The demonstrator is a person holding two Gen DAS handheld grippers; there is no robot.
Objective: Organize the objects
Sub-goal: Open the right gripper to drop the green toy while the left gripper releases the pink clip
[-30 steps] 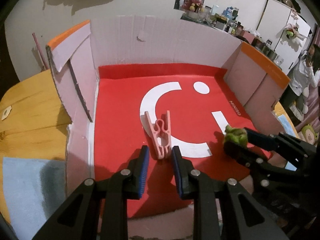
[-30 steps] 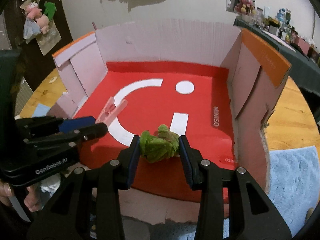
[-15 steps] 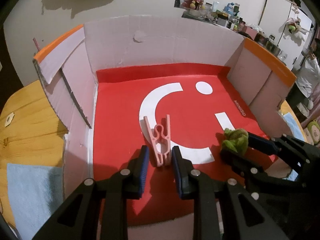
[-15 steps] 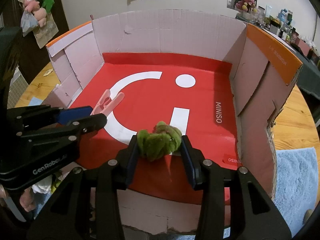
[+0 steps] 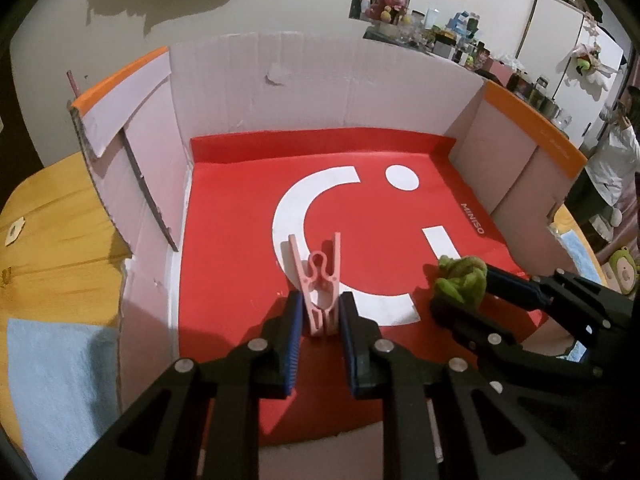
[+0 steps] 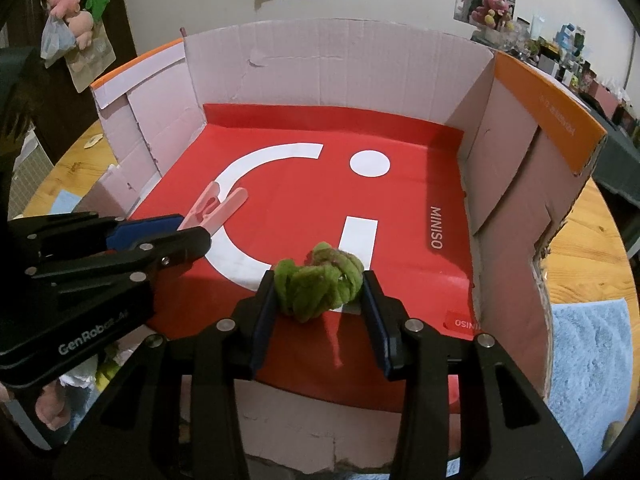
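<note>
From my left wrist view I see a person standing far right by a fridge; my right wrist view instead shows plush toys hung on a dark door. Both grippers angle down into the cardboard box point(image 5: 320, 80) on the wooden counter point(image 5: 52, 220). My left gripper point(image 5: 319, 312) is clamped on the pink clothespin point(image 5: 320, 284); my right gripper point(image 6: 319, 292) squeezes the green yarn ball point(image 6: 318, 286), just above the red "MINISO" bag point(image 6: 304, 184). "GenRobot.AI" marks the left gripper.

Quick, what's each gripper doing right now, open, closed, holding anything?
Left gripper: closed on the pink clothespin.
Right gripper: closed on the green yarn bundle.
</note>
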